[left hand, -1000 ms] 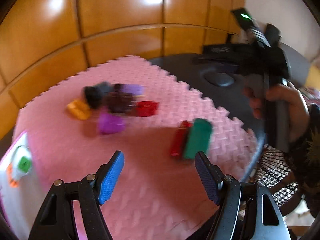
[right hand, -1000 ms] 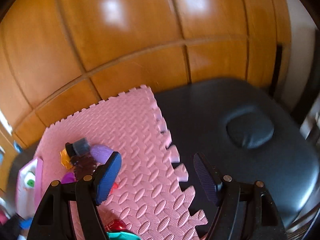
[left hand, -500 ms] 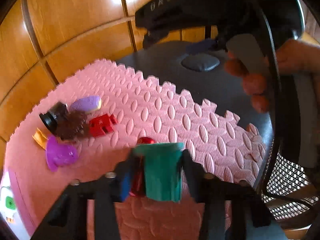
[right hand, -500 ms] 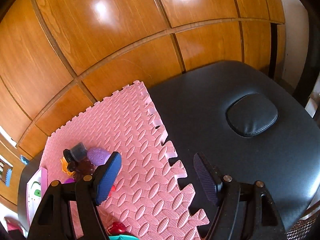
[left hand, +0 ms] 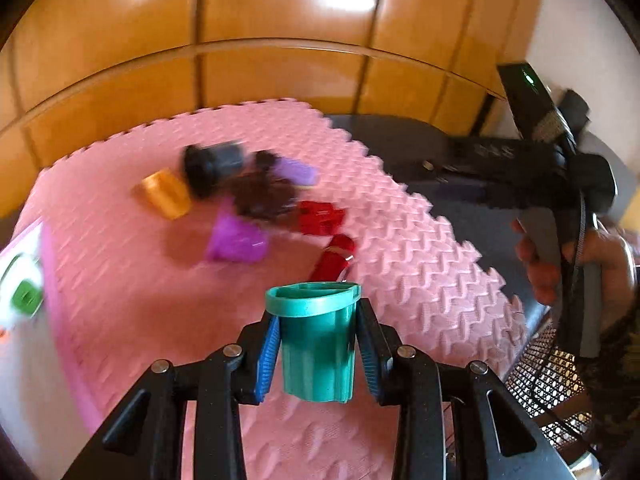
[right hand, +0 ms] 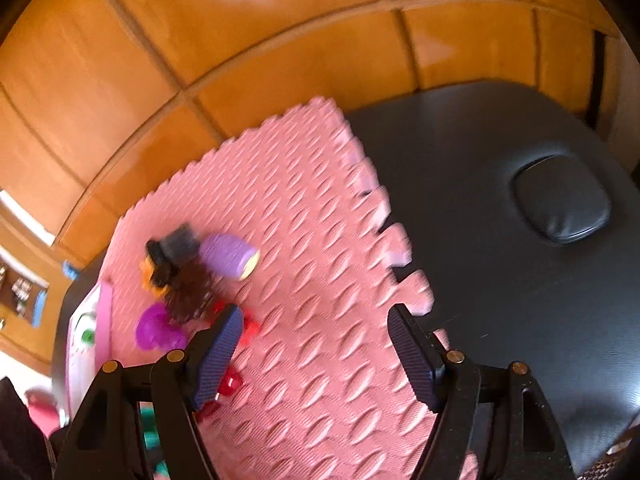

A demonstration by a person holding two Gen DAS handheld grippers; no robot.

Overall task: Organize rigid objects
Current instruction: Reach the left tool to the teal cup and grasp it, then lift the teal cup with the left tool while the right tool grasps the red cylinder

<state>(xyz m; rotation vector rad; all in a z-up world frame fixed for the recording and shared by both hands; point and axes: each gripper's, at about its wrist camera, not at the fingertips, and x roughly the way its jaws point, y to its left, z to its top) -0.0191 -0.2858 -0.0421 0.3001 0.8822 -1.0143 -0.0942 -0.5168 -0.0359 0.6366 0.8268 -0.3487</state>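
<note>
My left gripper [left hand: 318, 318] is shut on a teal ribbed cup [left hand: 316, 360], held upright just above the pink foam mat [left hand: 120, 300]. Beyond it lies a long red piece [left hand: 334, 258]. Further back is a blurred pile: a red block [left hand: 320, 218], a purple cup [left hand: 236, 238], a brown piece [left hand: 260, 196], an orange block [left hand: 166, 198], a black-grey cylinder [left hand: 210, 164] and a lilac piece [left hand: 296, 172]. My right gripper [right hand: 314, 314] hangs open over the mat's right part with nothing between its fingers. The pile [right hand: 188, 290] sits left of it.
The mat covers the left part of a black padded table [right hand: 500, 280] with a round cushion [right hand: 560, 200]. A white and pink toy board [left hand: 20, 300] lies at the mat's left edge. Wooden panels [right hand: 280, 40] rise behind. A hand [left hand: 540, 264] grips the right tool.
My left gripper has closed on the teal cup and lifted it away from the red piece that lay beside it. The right gripper has tipped a little lower toward the mat, still open.
</note>
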